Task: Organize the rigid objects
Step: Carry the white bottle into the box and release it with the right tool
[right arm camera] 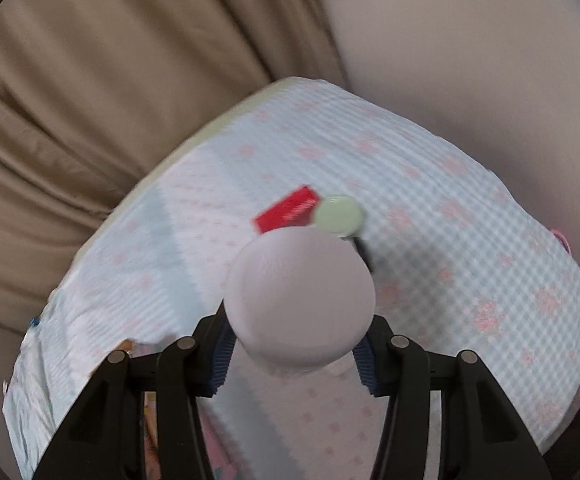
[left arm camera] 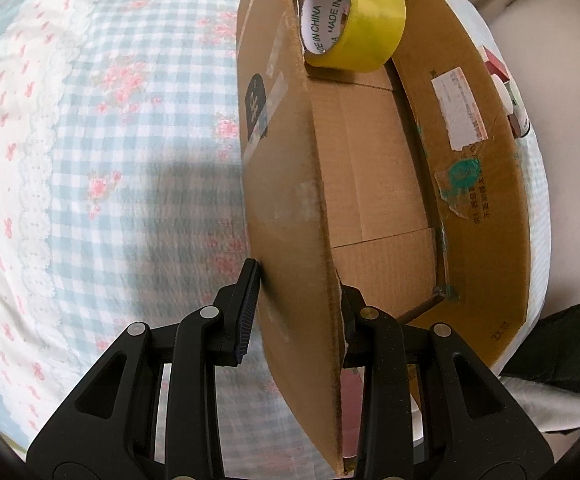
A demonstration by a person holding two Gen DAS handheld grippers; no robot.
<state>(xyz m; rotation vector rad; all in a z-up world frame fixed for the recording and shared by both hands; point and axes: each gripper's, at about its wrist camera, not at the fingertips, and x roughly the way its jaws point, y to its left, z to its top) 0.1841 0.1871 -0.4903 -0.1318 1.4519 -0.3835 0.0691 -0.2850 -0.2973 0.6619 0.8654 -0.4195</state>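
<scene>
The left tongs point(left arm camera: 295, 312) pinch the cardboard box point(left arm camera: 373, 168) by its flap; the right tongs point(right arm camera: 295, 344) clamp a white round jar point(right arm camera: 299, 300). A tape roll point(left arm camera: 353, 20) sits inside the box. On the soft checked bed point(left arm camera: 110, 140) the box may tip. Beige curtains point(right arm camera: 90, 80) hang beyond it.

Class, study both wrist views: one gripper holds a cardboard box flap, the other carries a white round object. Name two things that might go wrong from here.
1. The left gripper pinches only the box flap's edge; thin cardboard may bend or slip, shifting the box.
2. The yellow tape roll leans on edge in the box corner; a jolt might roll it.
3. The white round object bulges beyond the right gripper; its smooth curve might slip free.
</scene>
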